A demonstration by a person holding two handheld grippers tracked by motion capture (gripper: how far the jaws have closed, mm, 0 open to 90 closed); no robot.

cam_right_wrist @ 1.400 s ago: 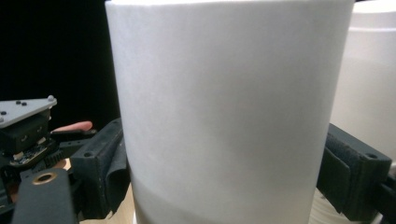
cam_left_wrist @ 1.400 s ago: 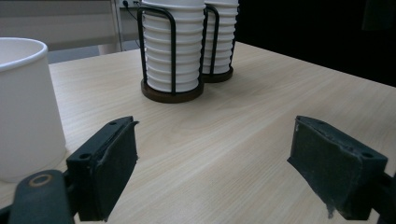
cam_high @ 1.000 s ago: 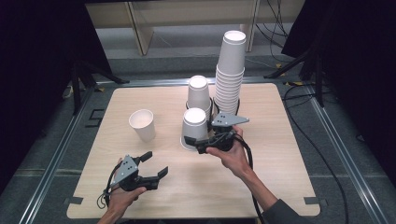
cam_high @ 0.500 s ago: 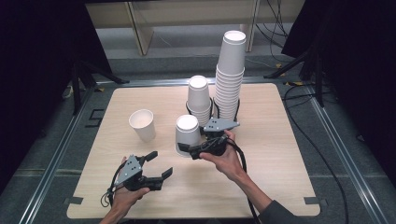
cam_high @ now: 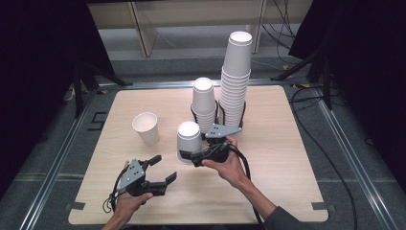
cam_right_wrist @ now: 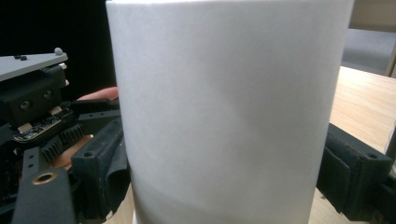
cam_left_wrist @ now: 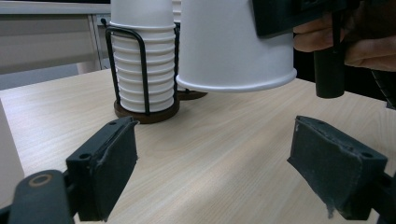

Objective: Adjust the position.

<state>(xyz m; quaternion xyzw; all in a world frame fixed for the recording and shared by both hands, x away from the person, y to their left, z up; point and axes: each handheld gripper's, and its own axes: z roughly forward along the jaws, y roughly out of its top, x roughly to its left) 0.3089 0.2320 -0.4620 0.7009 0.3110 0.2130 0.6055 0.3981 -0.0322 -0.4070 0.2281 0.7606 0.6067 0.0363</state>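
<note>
Wood table [cam_high: 287,191], dark room. Your R gripper [cam_high: 191,156] clamps inverted cup [cam_high: 189,142], axis upright, mid-table, rim just off surface. L gripper [cam_high: 163,170] open, empty, near-left of cup.

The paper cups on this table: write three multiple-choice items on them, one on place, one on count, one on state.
1. Where does the upright cup stand?
A. left of the stacks
B. on top of the tall stack
C. at the table's right edge

2. How many wire racks of stacked cups are there?
A. one
B. two
C. four

3. How is the cup in the right gripper?
A. crushed flat
B. upright
C. upside down, clear of the table

Key: 1 A, the upright cup stands alone at the left. 2 B, a short stack and a tall stack. 3 C, the held cup hangs rim down in the right gripper.
</note>
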